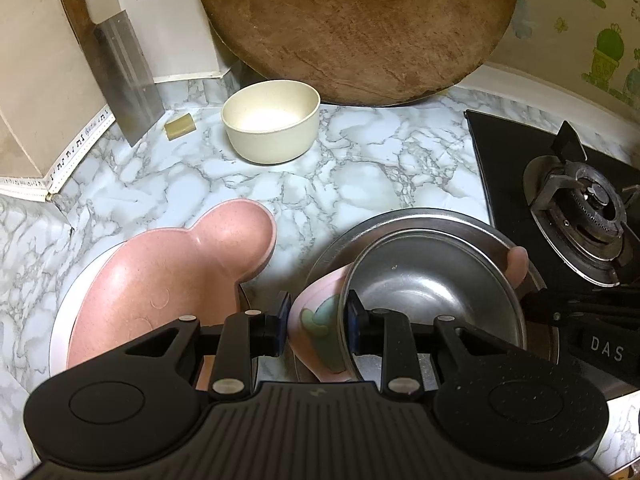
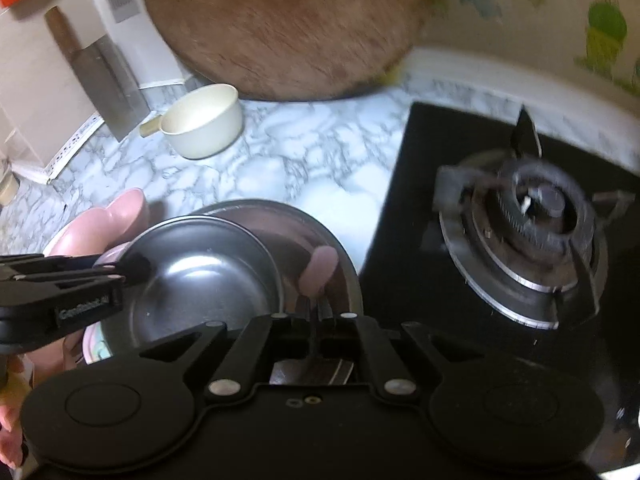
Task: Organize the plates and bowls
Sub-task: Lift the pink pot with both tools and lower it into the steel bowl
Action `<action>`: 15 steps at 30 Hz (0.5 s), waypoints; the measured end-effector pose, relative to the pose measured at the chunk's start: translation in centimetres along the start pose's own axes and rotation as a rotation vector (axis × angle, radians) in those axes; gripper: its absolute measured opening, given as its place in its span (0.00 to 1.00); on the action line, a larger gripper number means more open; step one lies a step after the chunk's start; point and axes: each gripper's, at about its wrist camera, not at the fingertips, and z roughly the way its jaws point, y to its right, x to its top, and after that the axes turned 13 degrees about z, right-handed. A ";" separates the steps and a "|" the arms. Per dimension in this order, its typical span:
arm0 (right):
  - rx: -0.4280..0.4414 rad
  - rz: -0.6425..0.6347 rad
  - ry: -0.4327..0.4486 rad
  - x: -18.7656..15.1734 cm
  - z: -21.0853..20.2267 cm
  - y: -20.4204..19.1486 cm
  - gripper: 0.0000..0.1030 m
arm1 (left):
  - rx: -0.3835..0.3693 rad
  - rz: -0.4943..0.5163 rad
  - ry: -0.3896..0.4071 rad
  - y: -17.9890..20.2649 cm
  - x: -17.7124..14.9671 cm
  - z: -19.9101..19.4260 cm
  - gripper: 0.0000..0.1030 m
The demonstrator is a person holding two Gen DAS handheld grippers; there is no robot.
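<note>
The left hand-held gripper clamps the rim of a steel-lined pink bowl, tilted over a steel plate on the marble surface. The right hand-held gripper is nearly closed, apparently empty.

Marble-pattern countertop fills centre. Round wooden board leans on wall, top centre. Cleaver upper left. Black gas hob right. Cartoon-print wall covering upper right.
</note>
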 end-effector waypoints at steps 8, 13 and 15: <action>0.030 0.092 -0.033 0.4 0.3 1.2 0.24 | 0.002 -0.002 -0.007 0.0 0.1 0.1 0.26; 0.045 0.130 -0.043 0.8 0.1 1.6 0.24 | -0.004 -0.007 -0.007 0.0 0.1 0.1 0.26; 0.078 0.161 -0.030 1.1 -0.5 2.0 0.29 | -0.006 -0.006 -0.009 0.0 0.1 0.1 0.26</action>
